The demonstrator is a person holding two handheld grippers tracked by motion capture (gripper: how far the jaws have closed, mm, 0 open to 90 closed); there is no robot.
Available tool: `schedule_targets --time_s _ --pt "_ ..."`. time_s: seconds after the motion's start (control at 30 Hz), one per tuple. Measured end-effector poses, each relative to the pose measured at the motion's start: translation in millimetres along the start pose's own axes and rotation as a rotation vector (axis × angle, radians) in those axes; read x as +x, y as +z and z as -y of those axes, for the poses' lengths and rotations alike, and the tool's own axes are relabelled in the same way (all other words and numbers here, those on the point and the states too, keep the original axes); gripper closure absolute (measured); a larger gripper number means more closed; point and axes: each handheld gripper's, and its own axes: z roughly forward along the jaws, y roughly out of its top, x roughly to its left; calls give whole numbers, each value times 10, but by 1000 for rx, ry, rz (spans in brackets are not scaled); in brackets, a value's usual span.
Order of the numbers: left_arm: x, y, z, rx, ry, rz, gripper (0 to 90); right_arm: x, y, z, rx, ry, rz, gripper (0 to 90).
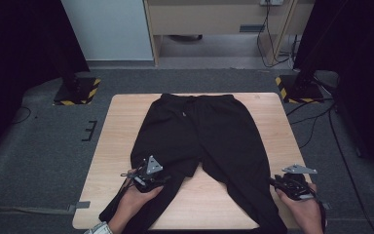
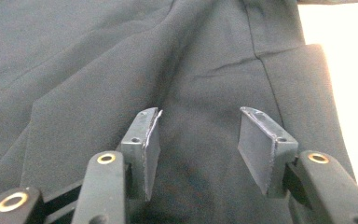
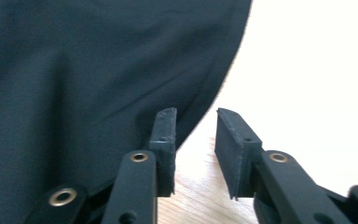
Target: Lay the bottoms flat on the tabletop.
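Observation:
Black trousers [image 1: 199, 131] lie flat on a light wooden table [image 1: 121, 146], waistband at the far edge and both legs running toward me. My left gripper [image 1: 159, 180] rests over the left leg near the knee. In the left gripper view its jaws [image 2: 198, 126] stand open, and the dark fabric [image 2: 121, 70] lies flat beneath and between them, unpinched. My right gripper [image 1: 278, 183] sits at the outer edge of the right leg. In the right gripper view its jaws [image 3: 196, 126] are open with a narrow gap over bare wood [image 3: 307, 70], right beside the fabric's edge [image 3: 74, 70].
Two stand bases with black-and-yellow stripes sit on the grey carpet past the table's far corners [image 1: 78, 92] [image 1: 297, 90]. Cables [image 1: 321, 122] trail over the floor at the right. A wooden cabinet [image 1: 214, 19] stands at the back.

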Motion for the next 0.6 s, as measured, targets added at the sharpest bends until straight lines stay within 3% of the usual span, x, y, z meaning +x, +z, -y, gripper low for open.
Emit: schedule_targets --time_s 0.1,0.23,0.37,0.4,0.43,0.5,0.53,0.57,0.6 --pt "-1 0 -1 0 1 1 473 44 33 -9 -4 -8 -14 618" --pt "0 -3 1 -2 -2 2 471 194 136 -42 21 -39 -2 460" --pt "2 -1 2 -3 -2 2 470 272 160 -59 26 -45 6 440" --pt "-1 0 0 -2 0 3 470 316 161 -61 22 -62 -3 538" --pt "-1 0 0 -2 0 3 470 316 161 -61 22 -62 -3 538" --pt "-4 4 -2 1 2 4 470 370 159 -76 29 -77 -17 663" --pt "-7 3 -3 1 3 3 470 401 160 -100 45 -83 -46 784" --pt "-7 3 -3 1 3 3 470 401 160 -100 45 -83 -46 784" --pt "-8 -3 -3 -1 2 2 470 402 179 -108 39 -74 -67 888"
